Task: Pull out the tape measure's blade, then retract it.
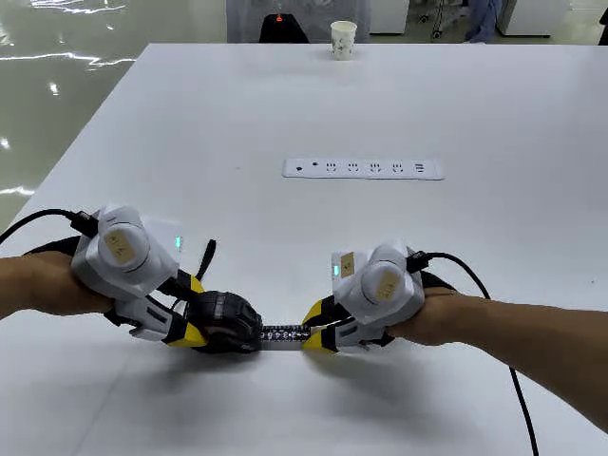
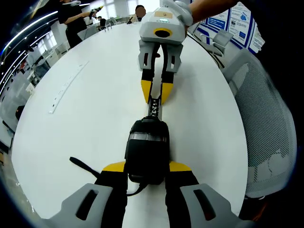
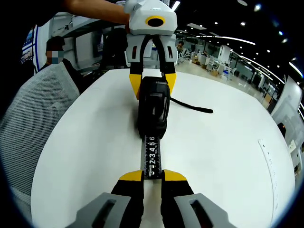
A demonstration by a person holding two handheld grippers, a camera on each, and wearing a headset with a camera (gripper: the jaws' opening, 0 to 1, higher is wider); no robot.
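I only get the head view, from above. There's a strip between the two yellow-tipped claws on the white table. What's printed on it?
Observer: Numbers. In the right gripper view the blade reads 2 through 6 between the case and the right gripper, which pinches it.
Visitor: So it's a tape measure! What's next to the table?
Observer: A grey mesh chair stands at the edge of the table, seen in the left gripper view.
Visitor: Anybody else around?
Observer: In the right gripper view a person is just beyond a mesh chair.
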